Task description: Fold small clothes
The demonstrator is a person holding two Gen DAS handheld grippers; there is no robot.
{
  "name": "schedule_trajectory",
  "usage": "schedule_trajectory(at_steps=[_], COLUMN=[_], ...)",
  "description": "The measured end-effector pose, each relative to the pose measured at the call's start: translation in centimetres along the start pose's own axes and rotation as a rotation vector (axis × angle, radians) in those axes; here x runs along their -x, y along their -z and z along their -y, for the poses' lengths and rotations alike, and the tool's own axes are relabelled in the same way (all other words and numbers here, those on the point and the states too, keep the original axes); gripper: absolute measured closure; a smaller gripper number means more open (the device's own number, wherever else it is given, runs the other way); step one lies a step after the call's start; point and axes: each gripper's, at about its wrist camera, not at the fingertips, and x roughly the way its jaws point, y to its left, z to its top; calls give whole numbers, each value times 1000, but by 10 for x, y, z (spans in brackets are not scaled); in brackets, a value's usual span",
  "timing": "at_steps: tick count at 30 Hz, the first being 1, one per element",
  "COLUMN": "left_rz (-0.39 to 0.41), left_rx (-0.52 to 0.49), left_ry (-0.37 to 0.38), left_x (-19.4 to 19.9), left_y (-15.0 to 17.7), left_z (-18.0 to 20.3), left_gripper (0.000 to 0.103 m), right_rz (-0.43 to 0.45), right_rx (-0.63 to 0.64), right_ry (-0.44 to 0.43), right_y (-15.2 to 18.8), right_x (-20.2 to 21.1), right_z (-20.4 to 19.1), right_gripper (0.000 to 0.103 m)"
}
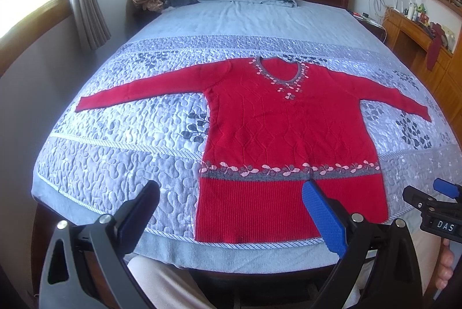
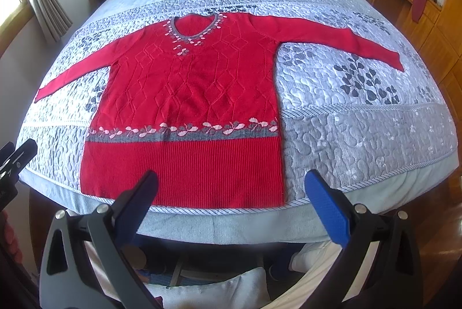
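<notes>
- Left gripper [image 1: 231, 193]: black angular arms, one black finger, one finger with blue textured pad [image 1: 323, 219], silver round screws.
- Right gripper [image 2: 232, 187]: same build; white "DAS" lettering on body.
- Person: pale trousers, bare fingers.

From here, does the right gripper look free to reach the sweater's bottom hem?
Probably yes. The right gripper is open and hovers just short of the hem of the red sweater, which lies flat on the bed. Nothing sits between them.
</notes>
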Motion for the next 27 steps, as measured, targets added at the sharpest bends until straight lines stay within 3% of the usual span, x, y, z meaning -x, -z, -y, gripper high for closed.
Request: schedule_trajectory(at_steps=[27], left_rz=[-4], left_rx=[-5], left_ry=[-15], left_x=[-4], left_y=[-4], left_z=[2], left_gripper=[4], right_rz=[-1], right_rx=[1], right_ry=[5], right_y=[-5], right_x=[-2], right_z=[5], right_gripper=[3])
